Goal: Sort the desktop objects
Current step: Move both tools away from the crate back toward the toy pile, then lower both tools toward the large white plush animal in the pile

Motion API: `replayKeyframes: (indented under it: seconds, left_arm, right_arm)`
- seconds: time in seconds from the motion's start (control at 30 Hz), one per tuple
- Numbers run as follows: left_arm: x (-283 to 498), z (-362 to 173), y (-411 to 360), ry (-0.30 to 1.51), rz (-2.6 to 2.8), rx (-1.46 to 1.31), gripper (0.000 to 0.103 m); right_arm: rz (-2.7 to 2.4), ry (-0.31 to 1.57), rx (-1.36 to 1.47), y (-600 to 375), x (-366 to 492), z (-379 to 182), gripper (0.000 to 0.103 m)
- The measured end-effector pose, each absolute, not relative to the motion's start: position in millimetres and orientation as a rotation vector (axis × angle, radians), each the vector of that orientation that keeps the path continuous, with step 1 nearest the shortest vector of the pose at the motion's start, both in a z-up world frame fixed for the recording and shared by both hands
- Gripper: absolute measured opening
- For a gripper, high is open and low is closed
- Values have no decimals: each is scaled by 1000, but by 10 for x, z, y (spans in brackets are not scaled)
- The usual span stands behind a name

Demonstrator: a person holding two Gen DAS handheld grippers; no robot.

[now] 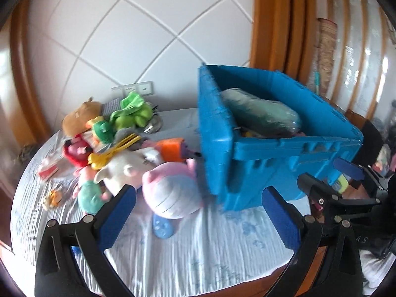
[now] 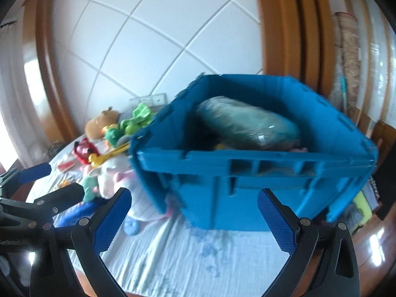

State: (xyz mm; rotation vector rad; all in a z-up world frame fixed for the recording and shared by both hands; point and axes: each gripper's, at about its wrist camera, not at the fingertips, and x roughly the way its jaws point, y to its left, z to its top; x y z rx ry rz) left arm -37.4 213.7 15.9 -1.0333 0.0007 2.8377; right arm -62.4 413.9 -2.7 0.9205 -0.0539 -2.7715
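A blue plastic crate (image 1: 267, 170) stands on a table with a white cloth (image 1: 198, 252); it also fills the right wrist view (image 2: 247, 193). A teal plush in clear wrap (image 1: 262, 113) lies inside it. A heap of plush toys lies left of the crate: a pink and white pig (image 1: 173, 190), a white plush (image 1: 123, 170), a green plush (image 1: 131, 111), a brown plush (image 1: 79, 116) and yellow tongs (image 1: 113, 152). My left gripper (image 1: 198, 198) is open and empty in front of the pig. My right gripper (image 2: 193, 200) is open and empty before the crate's near wall.
A small blue disc (image 1: 162, 226) lies on the cloth near the pig. A tiled wall (image 1: 138, 29) with sockets (image 1: 138, 89) is behind the table. A wooden door frame (image 1: 279, 22) stands at the back right. The table's wooden edge (image 2: 371, 245) shows at right.
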Motion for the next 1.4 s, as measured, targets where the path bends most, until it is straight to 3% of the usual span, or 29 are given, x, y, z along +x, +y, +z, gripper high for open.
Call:
replayKeyframes:
  seconds: [0.83,1.4]
  left_arm:
    - [-413,-313,-414,-119,2929,-1228,103]
    - [-807,-603,-1312,-195,2968,-1340,103]
  right_arm:
    - [-2644,-13,1042,1889,-780,-428,103]
    - [-2559,26,1111,961,-1284,-717,103]
